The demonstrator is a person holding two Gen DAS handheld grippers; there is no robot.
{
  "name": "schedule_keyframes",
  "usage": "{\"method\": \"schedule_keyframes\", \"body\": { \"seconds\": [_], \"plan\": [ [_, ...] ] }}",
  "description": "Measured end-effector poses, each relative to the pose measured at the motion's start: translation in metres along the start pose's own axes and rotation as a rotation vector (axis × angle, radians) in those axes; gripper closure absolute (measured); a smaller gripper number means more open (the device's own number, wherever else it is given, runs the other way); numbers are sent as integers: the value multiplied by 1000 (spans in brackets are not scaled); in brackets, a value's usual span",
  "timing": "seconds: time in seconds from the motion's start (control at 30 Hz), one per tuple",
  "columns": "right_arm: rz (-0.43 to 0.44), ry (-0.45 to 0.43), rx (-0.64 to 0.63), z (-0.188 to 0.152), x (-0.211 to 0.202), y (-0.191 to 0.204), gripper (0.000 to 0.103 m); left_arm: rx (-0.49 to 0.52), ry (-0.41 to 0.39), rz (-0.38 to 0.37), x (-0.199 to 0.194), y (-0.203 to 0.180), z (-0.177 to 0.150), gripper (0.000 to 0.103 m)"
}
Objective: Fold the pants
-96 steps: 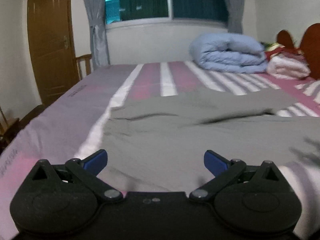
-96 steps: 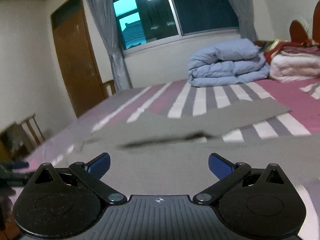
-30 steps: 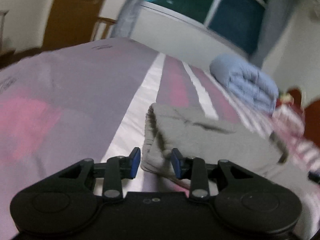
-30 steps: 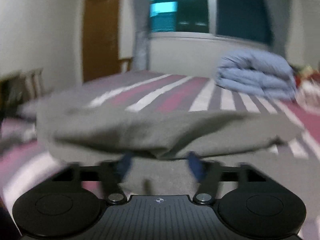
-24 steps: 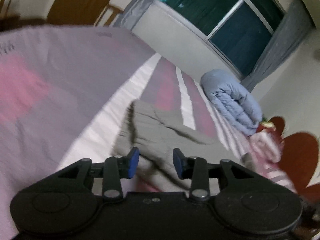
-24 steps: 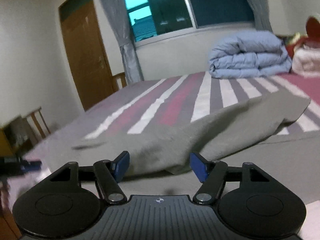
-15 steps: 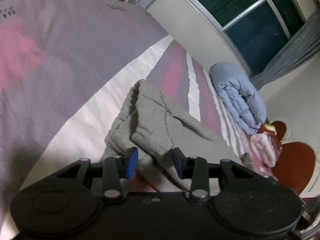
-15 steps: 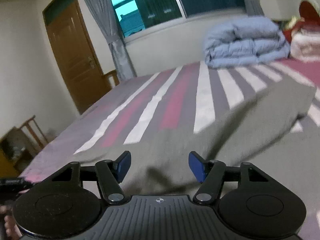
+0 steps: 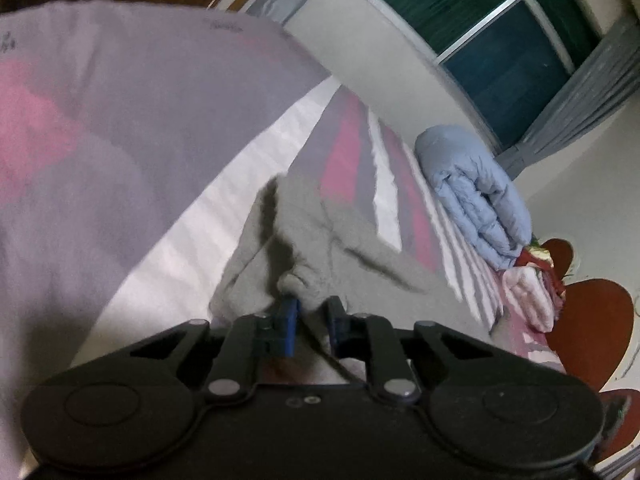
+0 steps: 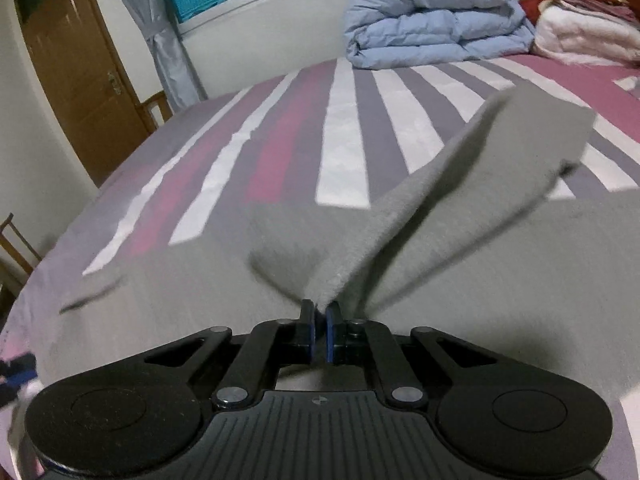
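Grey pants lie on a striped bed. In the left wrist view my left gripper is shut on a bunched fold of the pants near their left end, lifting it slightly. In the right wrist view my right gripper is shut on an edge of the grey pants, and the cloth rises in a tented ridge away to the right. The rest of the pants spreads flat on the bed around both grippers.
The bed has pink, white and grey stripes. A folded blue duvet and stacked blankets lie at its far end. A wooden door and chair stand to the left, with a window behind.
Both grippers have closed from open onto the pants. The cloth in each now lifts off the bed. The left view has tilted further.
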State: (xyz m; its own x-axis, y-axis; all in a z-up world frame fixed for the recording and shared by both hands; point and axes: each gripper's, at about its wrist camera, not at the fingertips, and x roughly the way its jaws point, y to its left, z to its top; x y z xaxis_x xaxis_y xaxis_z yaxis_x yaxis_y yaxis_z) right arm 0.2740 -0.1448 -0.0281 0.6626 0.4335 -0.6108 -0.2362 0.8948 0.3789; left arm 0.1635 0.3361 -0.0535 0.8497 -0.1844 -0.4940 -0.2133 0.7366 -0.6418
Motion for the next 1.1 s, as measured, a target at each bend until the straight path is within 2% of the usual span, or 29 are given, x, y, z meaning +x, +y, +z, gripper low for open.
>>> {"method": "schedule_keyframes", "body": {
  "seconds": [0.1,0.17,0.2,0.23,0.3,0.33,0.4,0.47,0.53,0.6,0.67,0.73,0.8,0.9,0.97,1.03,1.1],
  "plan": [
    [58,-102,-10,-8,-39,4,99,58,-42,-32,-10,-15,11,97],
    [78,-128,-1,-18,-54,4,99,78,-11,-14,-9,-17,12,97],
    [69,-122,-8,-24,-54,3,99,81,18,13,-5,-14,10,97],
    [50,-78,-11,-33,-44,0,99,76,39,42,-1,-10,6,97],
    [43,29,65,-49,-24,-14,99,52,56,63,0,-2,-3,97],
    [56,30,105,-53,-23,-21,99,38,51,61,-3,2,-7,95],
    [90,-6,151,-58,-34,-29,98,21,40,61,-8,5,-11,81],
    [95,-40,157,-60,-44,-32,86,-2,37,57,-9,8,-11,73],
    [99,-72,171,-57,-51,-34,71,-26,21,50,-9,8,-10,57],
    [109,-91,219,-55,-52,-41,66,-41,14,39,-5,4,-8,47],
    [102,-72,249,-46,-46,-46,66,-32,12,30,0,-2,-7,51],
    [103,-65,263,-35,-38,-45,66,-21,16,40,7,-6,-7,63],
    [85,-39,264,-28,-30,-44,66,-17,15,64,11,-9,-7,71],
    [87,-16,265,-30,-25,-42,67,-13,21,61,15,-8,-6,77],
    [83,-5,253,-25,-16,-41,73,6,19,65,14,-7,-6,82],
    [113,5,262,-24,-14,-40,96,1,-4,55,11,-4,-6,89],
    [145,-38,247,-20,-24,-33,98,12,-71,36,-1,-6,0,101]
  ]
}}
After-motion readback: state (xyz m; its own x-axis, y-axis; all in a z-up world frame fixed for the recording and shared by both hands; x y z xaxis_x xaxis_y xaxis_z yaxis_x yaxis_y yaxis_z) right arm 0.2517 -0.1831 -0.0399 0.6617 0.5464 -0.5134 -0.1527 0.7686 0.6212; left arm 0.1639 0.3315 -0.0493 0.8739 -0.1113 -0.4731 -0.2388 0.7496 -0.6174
